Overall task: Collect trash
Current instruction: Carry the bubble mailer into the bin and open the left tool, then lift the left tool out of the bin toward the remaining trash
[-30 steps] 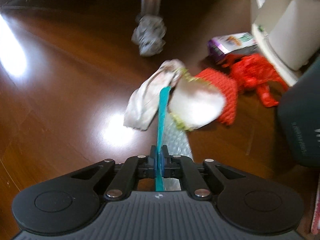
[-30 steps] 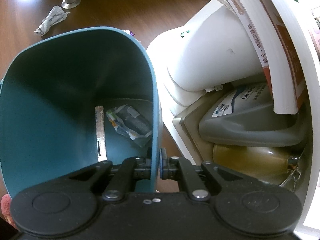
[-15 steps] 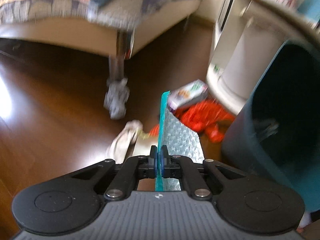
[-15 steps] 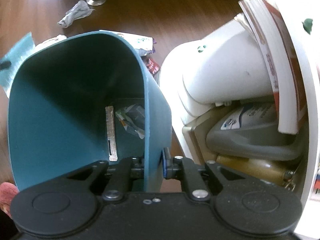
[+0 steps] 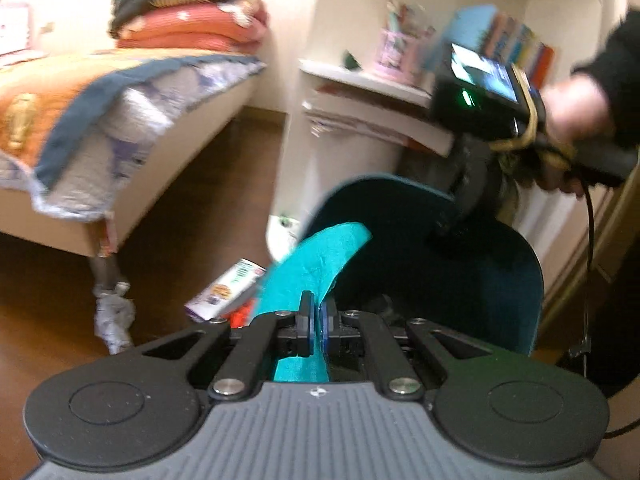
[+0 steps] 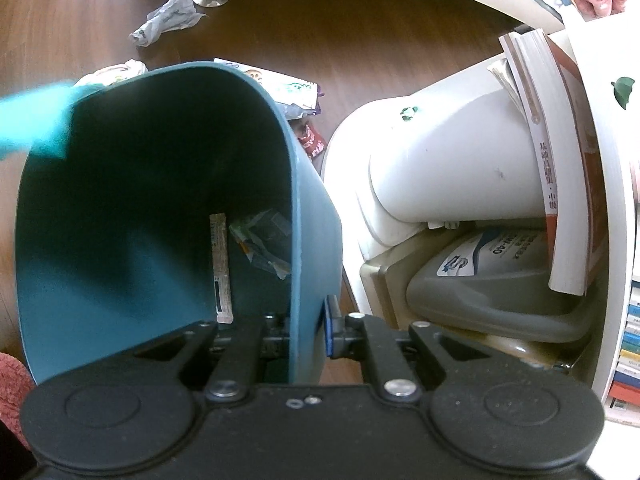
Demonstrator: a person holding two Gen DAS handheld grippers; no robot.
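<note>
While the teal wrapper (image 5: 320,268) is clenched by the left gripper (image 5: 316,322) at frame centre and the bin (image 6: 312,216) rim is pinched by the right gripper (image 6: 310,332), an early release could drop it outside.

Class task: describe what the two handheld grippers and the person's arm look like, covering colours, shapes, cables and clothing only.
Left gripper: black linkage arms, silver rivets, blue pads, ribbed grey housing with two round black discs. Right gripper: the same build with plain black housing; from outside it carries a lit screen, yellow bands and a black cable. The sleeve is dark.
</note>
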